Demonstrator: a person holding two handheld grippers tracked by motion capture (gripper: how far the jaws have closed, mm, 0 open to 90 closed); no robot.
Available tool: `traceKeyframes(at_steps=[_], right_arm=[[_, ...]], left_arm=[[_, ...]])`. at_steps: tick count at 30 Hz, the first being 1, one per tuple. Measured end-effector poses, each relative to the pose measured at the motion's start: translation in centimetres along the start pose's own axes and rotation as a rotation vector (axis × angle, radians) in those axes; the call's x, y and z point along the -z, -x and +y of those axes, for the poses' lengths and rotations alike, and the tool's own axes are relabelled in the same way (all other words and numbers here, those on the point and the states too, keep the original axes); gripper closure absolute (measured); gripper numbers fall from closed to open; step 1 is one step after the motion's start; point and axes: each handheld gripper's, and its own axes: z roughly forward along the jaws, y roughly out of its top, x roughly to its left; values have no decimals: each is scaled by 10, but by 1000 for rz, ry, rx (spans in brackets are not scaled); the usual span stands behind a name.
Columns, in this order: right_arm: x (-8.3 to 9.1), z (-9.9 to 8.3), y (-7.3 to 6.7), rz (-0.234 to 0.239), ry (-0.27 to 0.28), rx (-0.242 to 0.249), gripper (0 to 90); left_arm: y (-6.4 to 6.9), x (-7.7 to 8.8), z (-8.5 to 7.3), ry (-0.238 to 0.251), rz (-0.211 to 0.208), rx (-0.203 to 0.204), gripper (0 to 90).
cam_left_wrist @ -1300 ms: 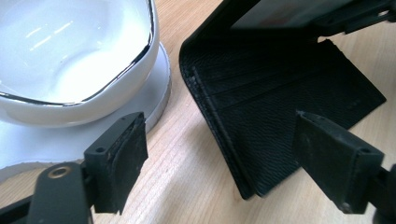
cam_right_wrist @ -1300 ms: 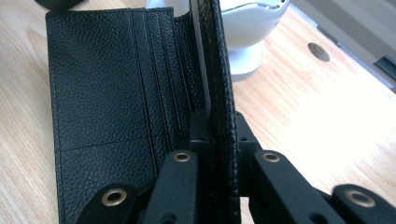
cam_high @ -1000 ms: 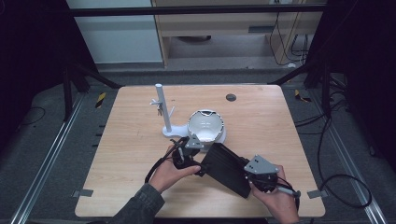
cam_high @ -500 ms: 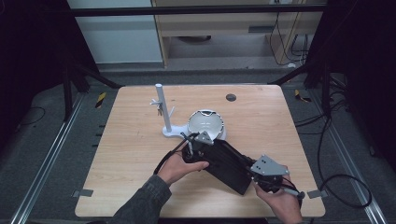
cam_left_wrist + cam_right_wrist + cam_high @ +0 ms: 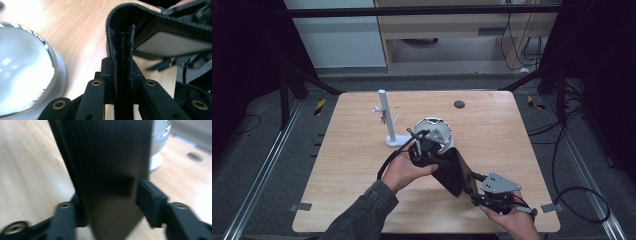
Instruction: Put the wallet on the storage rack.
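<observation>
Two grippers meet at one black wallet (image 5: pixel 452 170), which is raised above the wooden desk (image 5: pixel 352 150) beside a white fan (image 5: pixel 435 131). Left gripper (image 5: pixel 424 152): jaws have just been closing and clamp the wallet's folded edge. Right gripper (image 5: pixel 479 192): jaws have just been opening and stand apart about its far end; no legible writing.

2 hand-held grippers (image 5: pixel 439 155) (image 5: pixel 477 192), 1 black case (image 5: pixel 453 172), 1 white fan (image 5: pixel 434 131), 1 white stand (image 5: pixel 387 117)
</observation>
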Motion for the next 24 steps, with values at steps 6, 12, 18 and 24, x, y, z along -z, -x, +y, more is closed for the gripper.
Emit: traceKeyframes(at_steps=[6,12,18,24], right_arm=[[-7,-13,6,-20,-48,-59,234],[-13,-24,27,-116,-87,-223,156],[-22,-42,48,-192,-177,-342,81],[-24,-45,50,-214,-203,-364,74]], left_arm=[[-3,31,20,7,59,-18,795],[-10,49,31,6,103,-22,795],[-26,63,38,63,126,24,795],[-34,71,46,90,150,46,796]])
